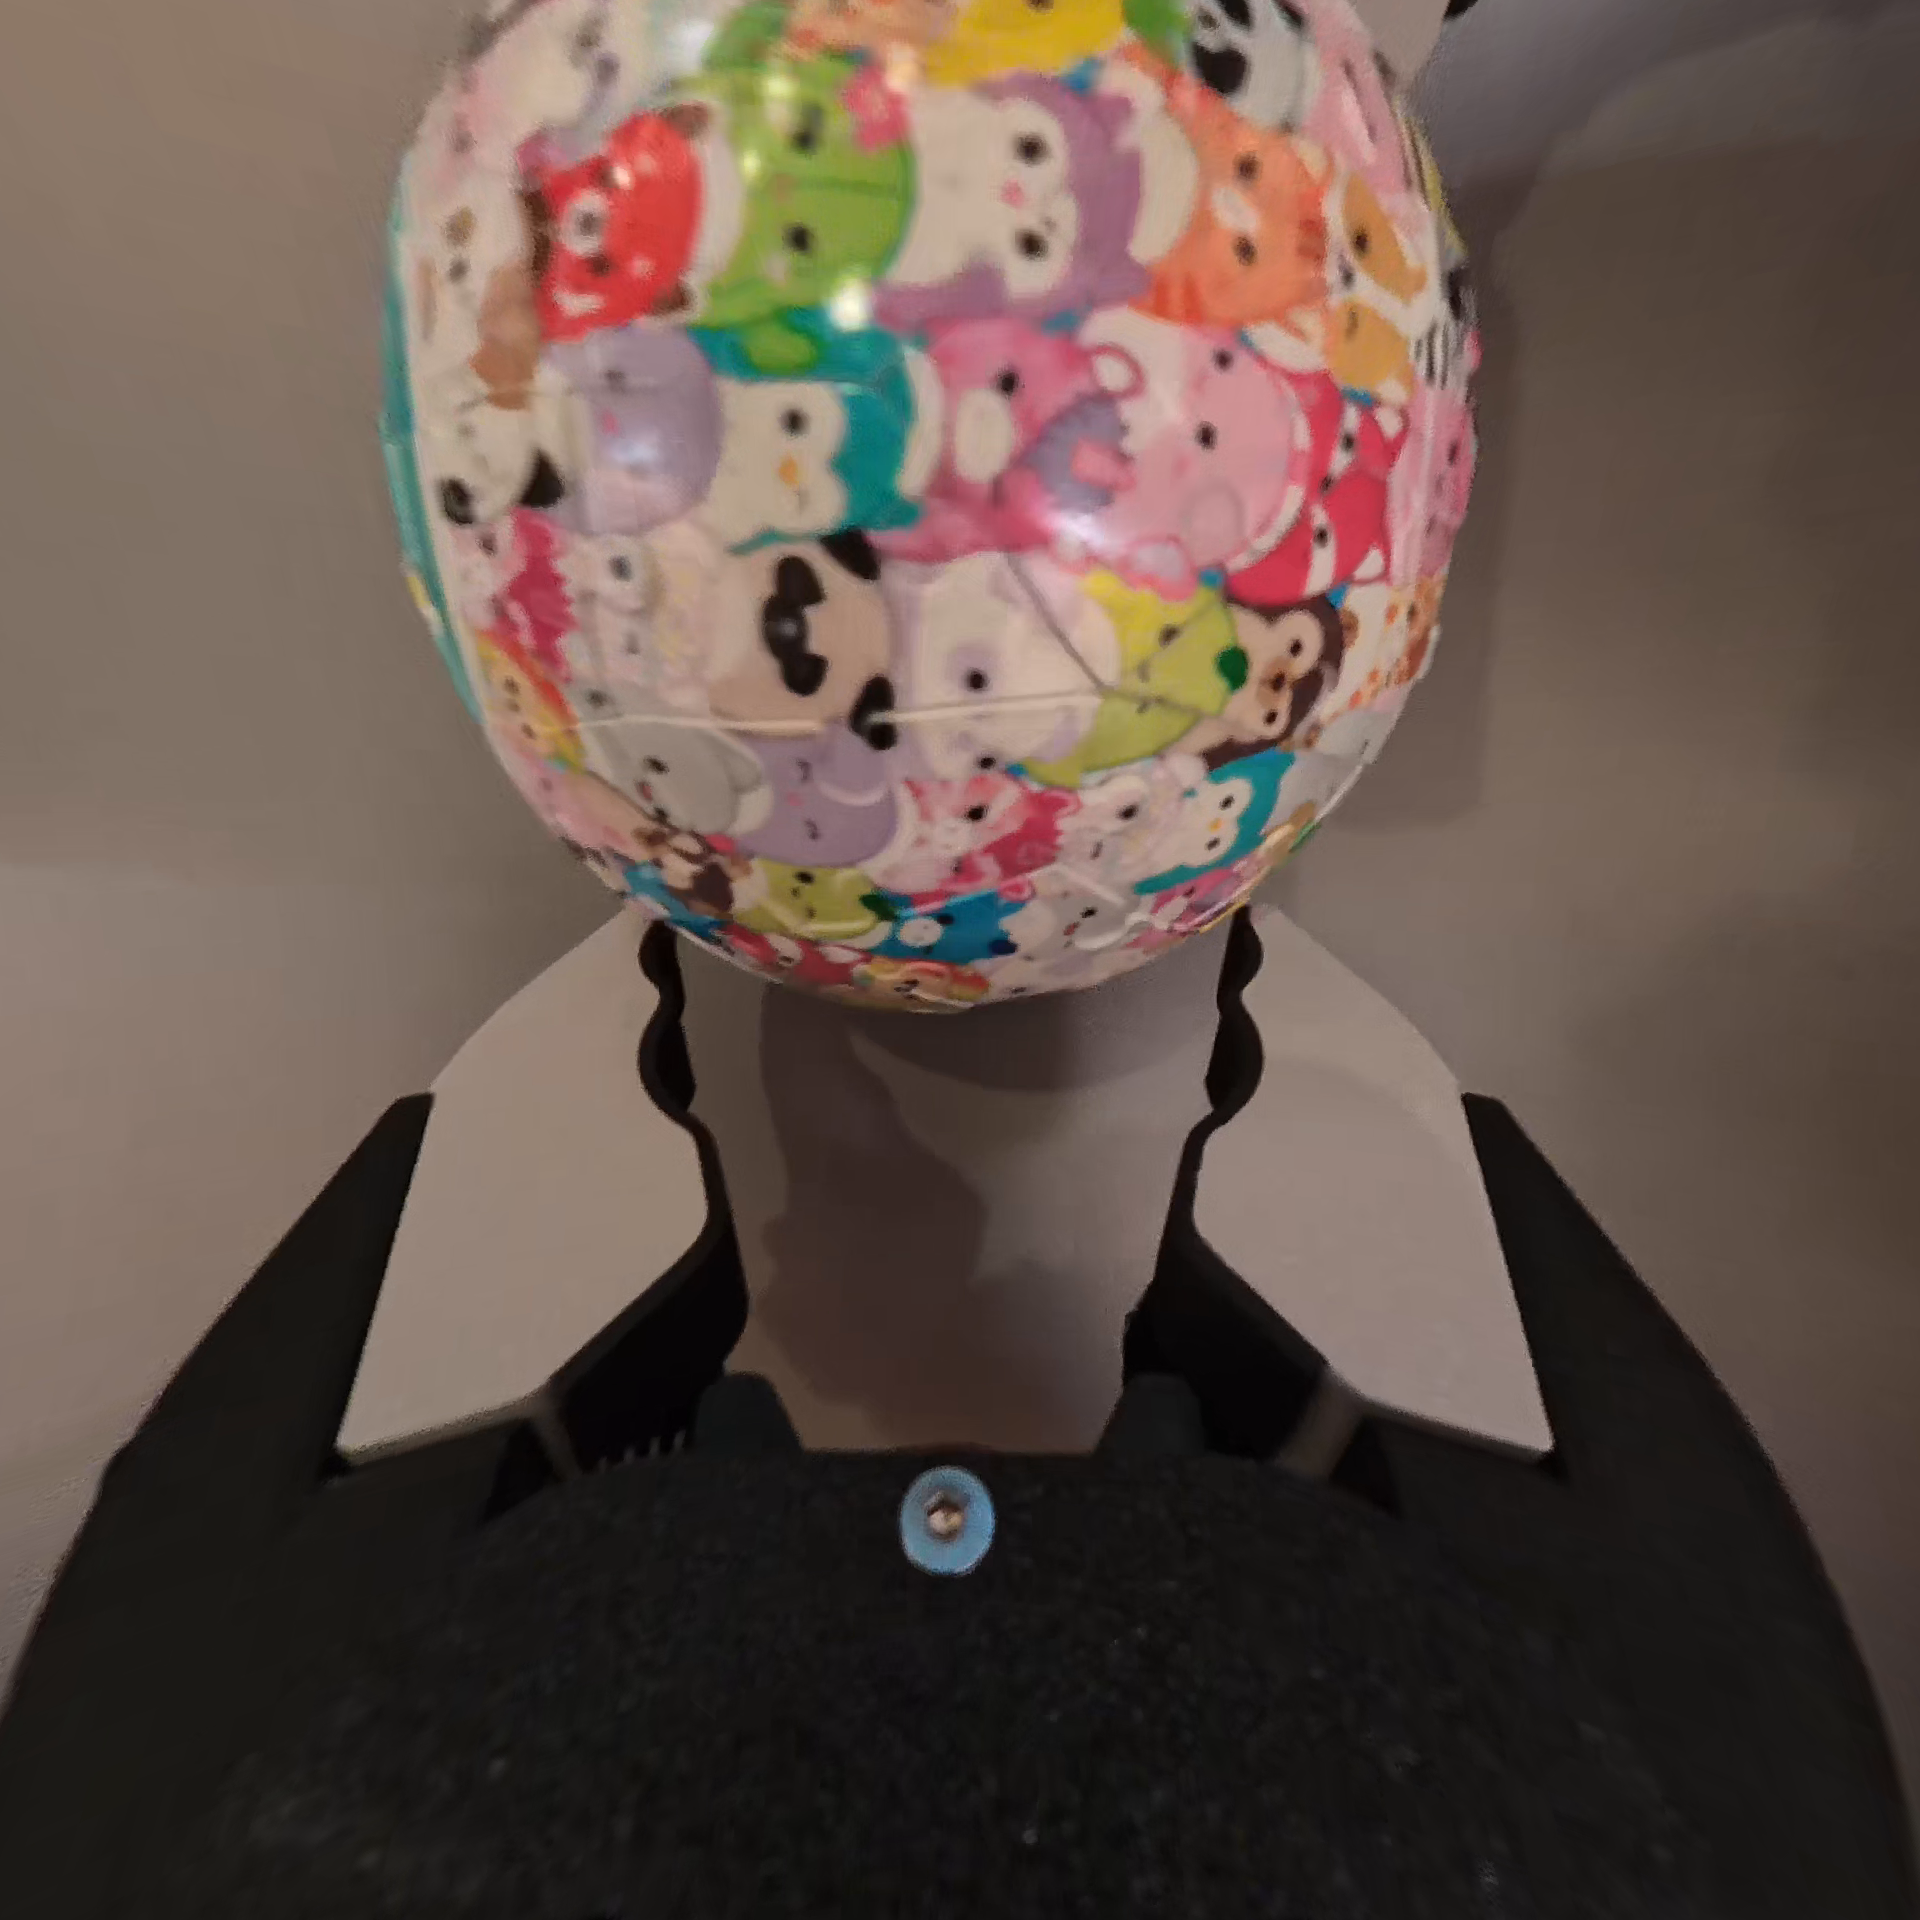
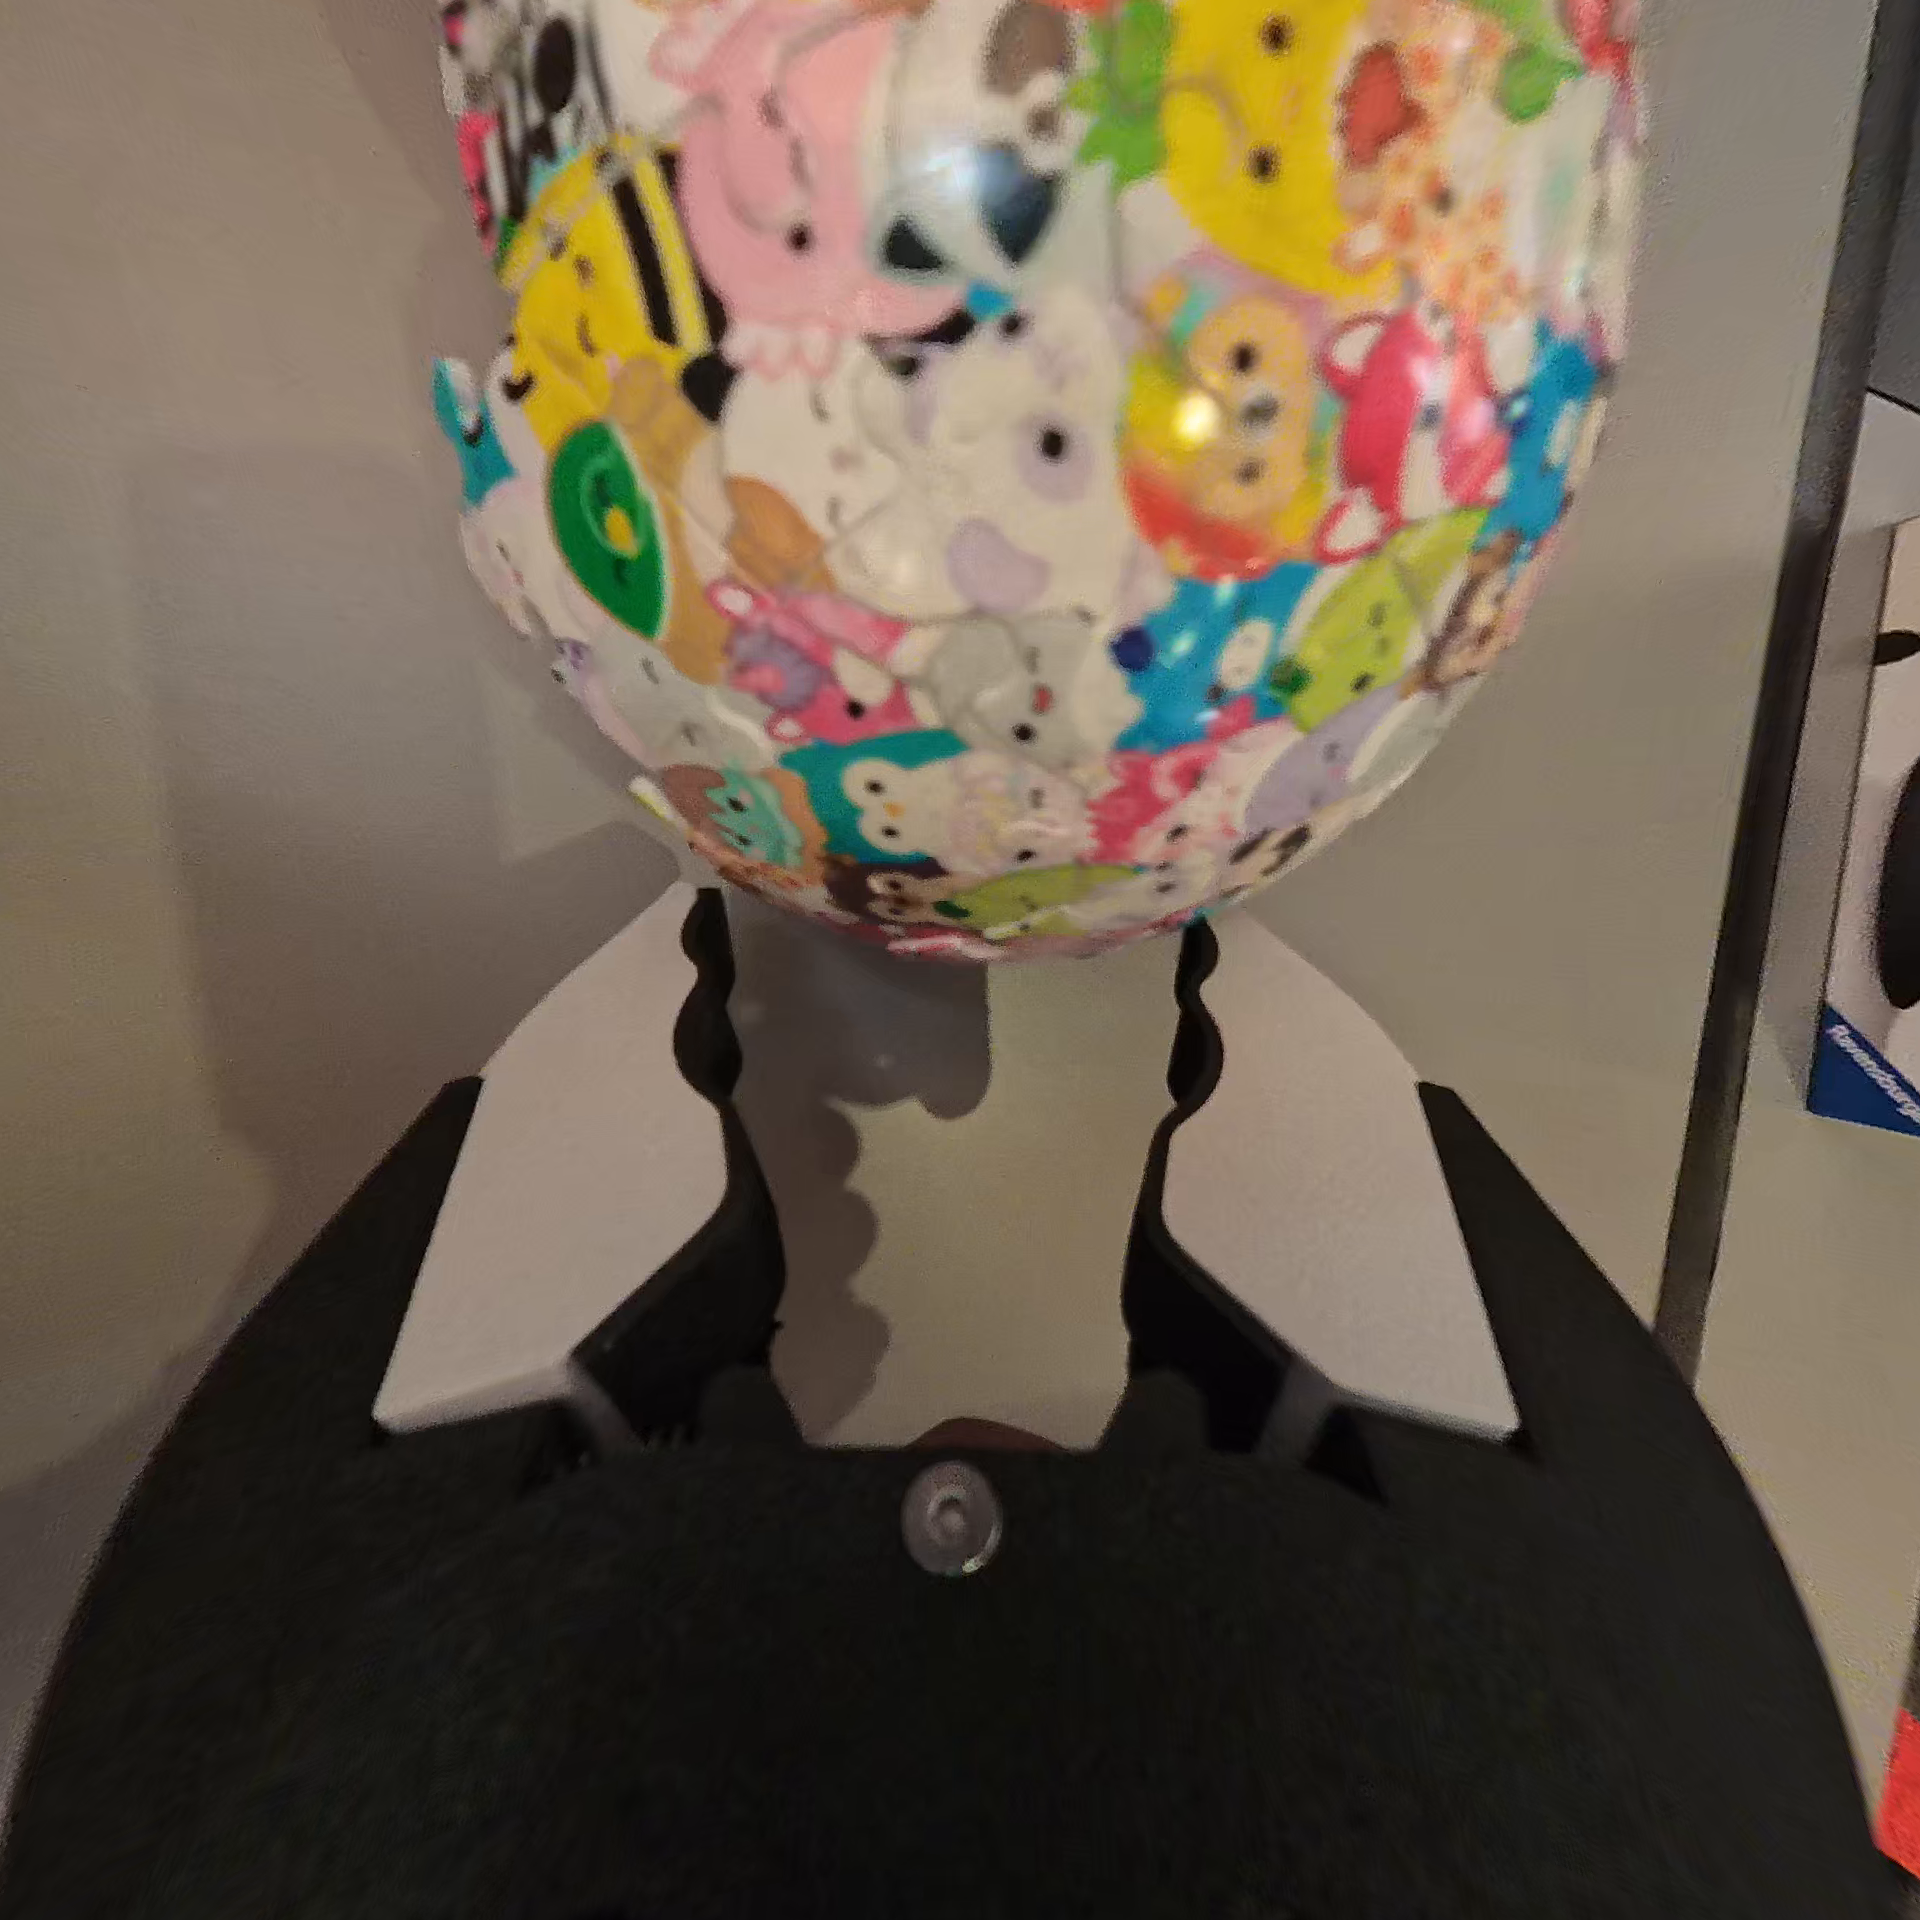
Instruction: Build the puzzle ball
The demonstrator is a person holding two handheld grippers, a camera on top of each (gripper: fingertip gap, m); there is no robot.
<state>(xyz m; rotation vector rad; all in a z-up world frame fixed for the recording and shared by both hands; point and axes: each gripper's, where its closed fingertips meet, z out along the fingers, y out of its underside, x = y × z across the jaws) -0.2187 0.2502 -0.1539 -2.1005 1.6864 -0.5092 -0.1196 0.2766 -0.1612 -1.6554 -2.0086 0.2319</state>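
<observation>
Right up close to us is the black body of our left gripper [image 1: 951,935], with a small blue round cap [image 1: 944,1522] in the middle of it. Its two wavy black fingers [image 1: 665,1049] stand apart, and their tips touch the bottom of the puzzle ball [image 1: 925,499]. We cannot tell if they squeeze it or only touch it.

The ball is covered in bright little cartoon animals: pink, green, yellow, blue and purple. It looks shiny, and we see thin lines where the pieces meet.

Our right gripper [image 2: 951,914] looks the same from its own camera, but its cap [image 2: 951,1519] is clear. Its fingers [image 2: 707,997] are apart too, with tips touching the underside of the ball [image 2: 1039,468]. On the left edge of the ball there, the outline looks bumpy.

Behind the ball is a plain pale grey surface [image 1: 208,520] with soft shadows on it. Under the right gripper a wavy shadow [image 2: 852,1226] falls on that surface. At the right side stands a grey metal post [image 2: 1787,675], and past it a box [image 2: 1881,831] with a blue strip at the bottom.
</observation>
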